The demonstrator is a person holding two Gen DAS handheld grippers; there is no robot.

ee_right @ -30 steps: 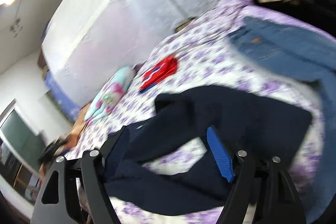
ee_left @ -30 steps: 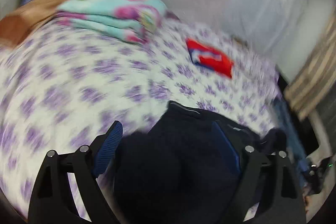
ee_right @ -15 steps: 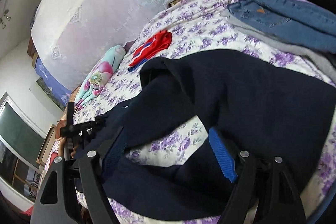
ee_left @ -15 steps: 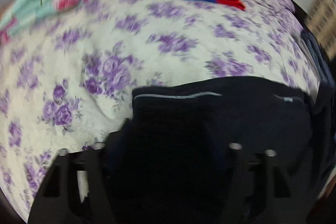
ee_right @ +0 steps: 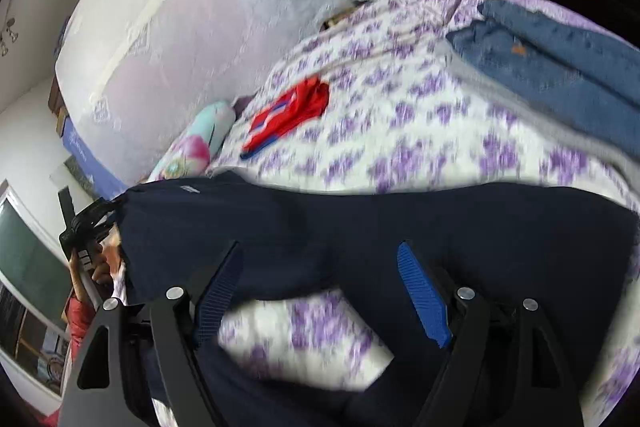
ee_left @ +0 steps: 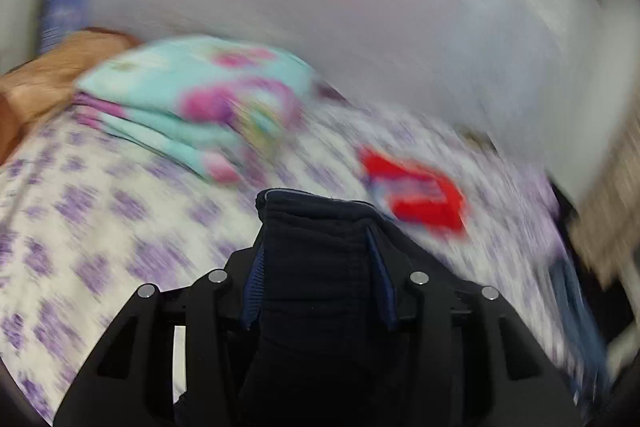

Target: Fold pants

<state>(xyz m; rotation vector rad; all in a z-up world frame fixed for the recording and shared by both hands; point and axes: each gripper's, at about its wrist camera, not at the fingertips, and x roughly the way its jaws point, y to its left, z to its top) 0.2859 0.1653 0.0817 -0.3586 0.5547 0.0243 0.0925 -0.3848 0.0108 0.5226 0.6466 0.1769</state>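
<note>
the navy pants (ee_right: pixel 360 227) were spread across the near part of the bed (ee_right: pixel 420 131), with one end gathered up and raised off the cover in the left gripper (ee_left: pixel 316 267). that gripper was seen angled downward over the bed, its jaws having just been closing, and a thick bunch of dark cloth (ee_left: pixel 316 227) was pinched between its blue pads (ee_left: pixel 252 287), a hemmed edge standing up above the fingertips. in the right wrist view the left gripper (ee_right: pixel 86 223) was found at the left end of the pants, held by a hand (ee_right: pixel 106 263), with the fabric stretched away from it. the right gripper (ee_right: pixel 320 283) was held tilted down above the middle of the garment, its jaws wide apart and nothing clamped; dark cloth and a gap of flowered cover lay beneath them. the pants looked dark, soft and creased, with a small pale label (ee_right: pixel 190 189) near the lifted end.

compared with a second before, the left jaws had gone from spread wide over the cloth to a narrow pinch on it, and the two legs, formerly splayed with a broad patch of cover between, were drawn closer.

beyond the pants, a red garment (ee_right: pixel 292 115) lay toward the middle of the bed, a turquoise flowered pillow (ee_left: pixel 192 99) at the far edge, and blue jeans (ee_right: pixel 560 67) at the right edge.
</note>
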